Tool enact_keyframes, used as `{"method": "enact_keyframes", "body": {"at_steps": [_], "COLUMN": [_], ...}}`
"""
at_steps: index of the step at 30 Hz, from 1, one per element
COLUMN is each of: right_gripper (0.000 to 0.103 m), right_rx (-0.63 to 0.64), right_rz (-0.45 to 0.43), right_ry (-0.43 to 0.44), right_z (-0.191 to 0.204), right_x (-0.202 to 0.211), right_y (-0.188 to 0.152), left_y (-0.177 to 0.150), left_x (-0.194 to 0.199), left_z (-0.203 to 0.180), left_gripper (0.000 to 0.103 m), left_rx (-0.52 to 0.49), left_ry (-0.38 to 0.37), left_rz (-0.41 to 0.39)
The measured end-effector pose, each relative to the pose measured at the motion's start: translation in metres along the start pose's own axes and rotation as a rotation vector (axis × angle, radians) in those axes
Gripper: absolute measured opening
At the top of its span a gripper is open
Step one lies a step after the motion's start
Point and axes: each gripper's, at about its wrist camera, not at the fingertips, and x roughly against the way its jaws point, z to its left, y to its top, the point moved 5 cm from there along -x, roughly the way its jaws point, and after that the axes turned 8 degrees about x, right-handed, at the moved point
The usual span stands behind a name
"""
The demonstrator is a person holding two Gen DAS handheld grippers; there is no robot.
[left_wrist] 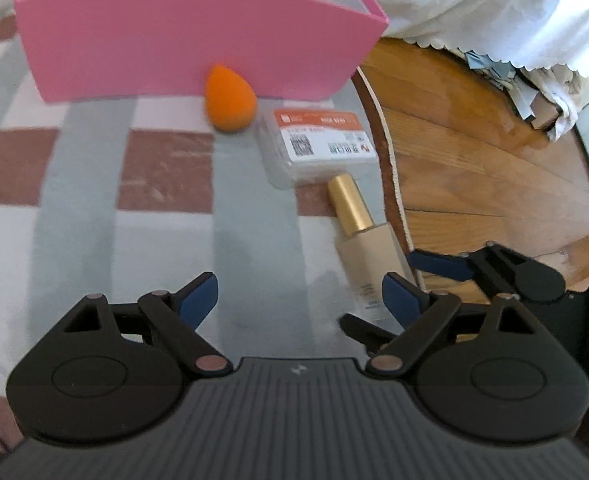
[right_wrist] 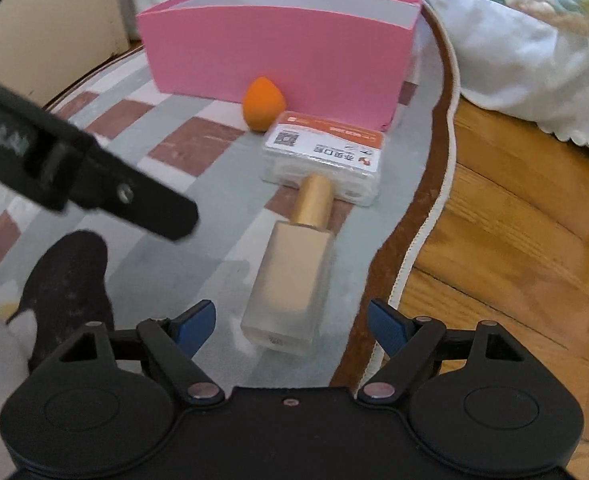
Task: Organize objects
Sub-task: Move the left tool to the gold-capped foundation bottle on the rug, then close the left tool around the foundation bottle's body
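A pink open box (left_wrist: 198,48) stands at the far side of a checked rug; it also shows in the right wrist view (right_wrist: 278,52). An orange makeup sponge (left_wrist: 230,98) (right_wrist: 261,103) sits against its front wall. A clear plastic case with an orange-white label (left_wrist: 318,146) (right_wrist: 324,156) lies in front of it. A beige foundation bottle with a gold cap (left_wrist: 364,236) (right_wrist: 294,264) lies flat, cap toward the case. My left gripper (left_wrist: 300,300) is open and empty above the rug. My right gripper (right_wrist: 292,320) is open, its fingers on either side of the bottle's base, not touching it.
The rug's corded edge (right_wrist: 426,224) runs close to the right of the bottle, with wooden floor (left_wrist: 474,152) beyond. White bedding (left_wrist: 506,8) hangs at the right. The left gripper's body (right_wrist: 94,184) reaches in from the left. A dark sock (right_wrist: 70,280) lies at lower left.
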Motion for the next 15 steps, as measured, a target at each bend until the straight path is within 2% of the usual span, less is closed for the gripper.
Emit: {"method": "enact_keyframes", "body": {"at_steps": [4,5,6,9,13,15], "right_gripper": [0.065,0.053,0.046,0.042,0.041,0.041], "right_rx": [-0.034,-0.048,-0.06,-0.132,-0.243,-0.298], "right_rz": [0.005,-0.009,-0.023,-0.031,-0.025,-0.021], "right_ry": [-0.012,-0.021,-0.019,-0.049,-0.004,0.042], "right_z": [0.003,0.005,0.008,0.007,0.008,0.01], "right_x": [-0.007,-0.006,-0.004,-0.003,0.0,0.001], "right_y": [-0.002,-0.002,-0.001,-0.003,-0.004,-0.005], "left_y": [-0.003,-0.004,-0.004,-0.008,-0.012,-0.011], "left_x": [-0.012,-0.015,-0.018,-0.027,-0.028,-0.028], "left_z": [-0.001,-0.001,0.0,-0.001,0.003,0.004], "left_gripper": [0.081,0.077,0.073,0.065,0.061,0.054], "left_rx": [0.039,0.057,0.076,0.106,0.151,0.154], "left_ry": [-0.083,-0.109,-0.13,-0.167,-0.198,-0.195], "left_rz": [-0.02,-0.008,0.004,0.031,0.031,0.033]}}
